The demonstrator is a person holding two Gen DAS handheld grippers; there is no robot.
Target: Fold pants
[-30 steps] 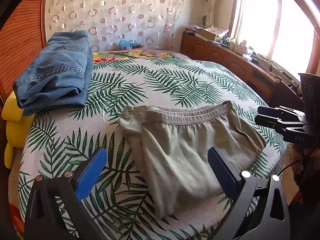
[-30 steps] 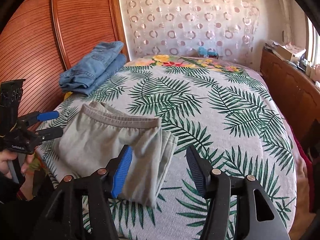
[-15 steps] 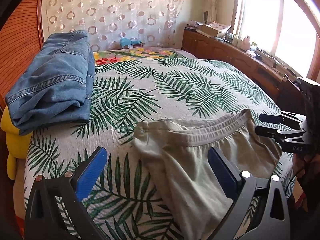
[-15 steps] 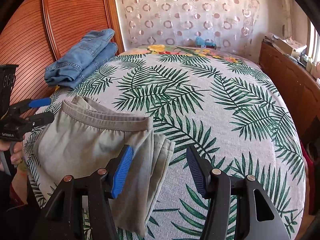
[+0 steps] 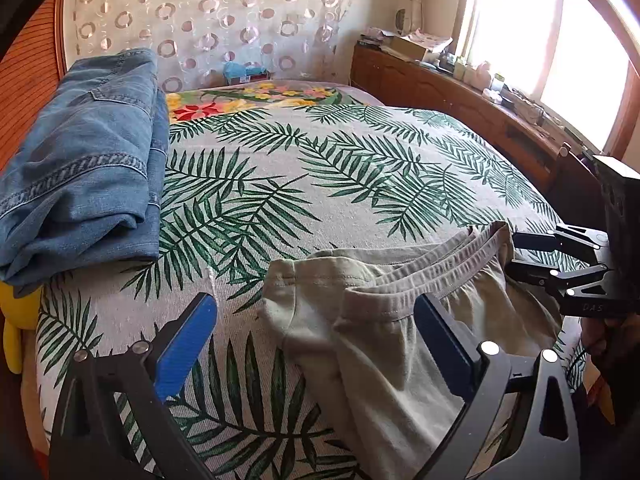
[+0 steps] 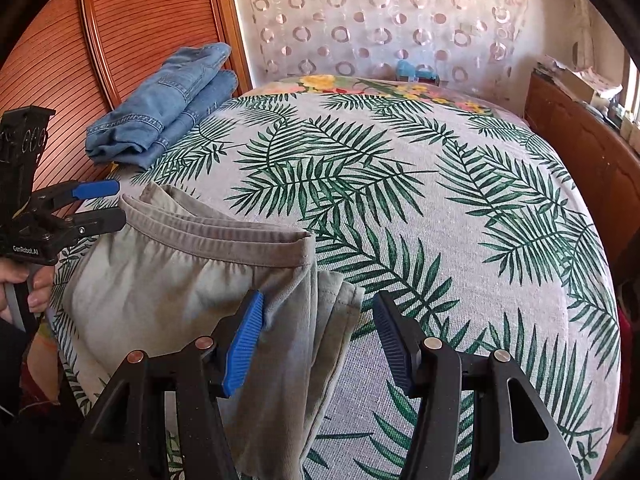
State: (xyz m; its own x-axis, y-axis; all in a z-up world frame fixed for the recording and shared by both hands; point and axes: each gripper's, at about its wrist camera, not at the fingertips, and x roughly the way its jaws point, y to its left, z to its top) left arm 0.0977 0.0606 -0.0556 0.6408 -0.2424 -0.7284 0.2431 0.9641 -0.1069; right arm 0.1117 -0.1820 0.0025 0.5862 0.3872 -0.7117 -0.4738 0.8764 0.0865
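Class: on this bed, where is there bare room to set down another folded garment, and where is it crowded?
Free: the bedspread between the folded jeans, the grey pants and the wooden sideboard. Crowded: the near edge, under the pants and both grippers.

My left tool (image 5: 316, 344): black angular frame, bright blue ribbed pads (image 5: 184, 346) on the inner faces, round silver screw heads along the arms, triangular cutouts lower down. My right tool (image 6: 318, 340) is the same build, blue pads with fine ridges. Seen from the other side, the left body reads "GenRobot.AI" in white; the right body shows "DAS" lettering. A hand (image 6: 28, 288) grips a grey handle.
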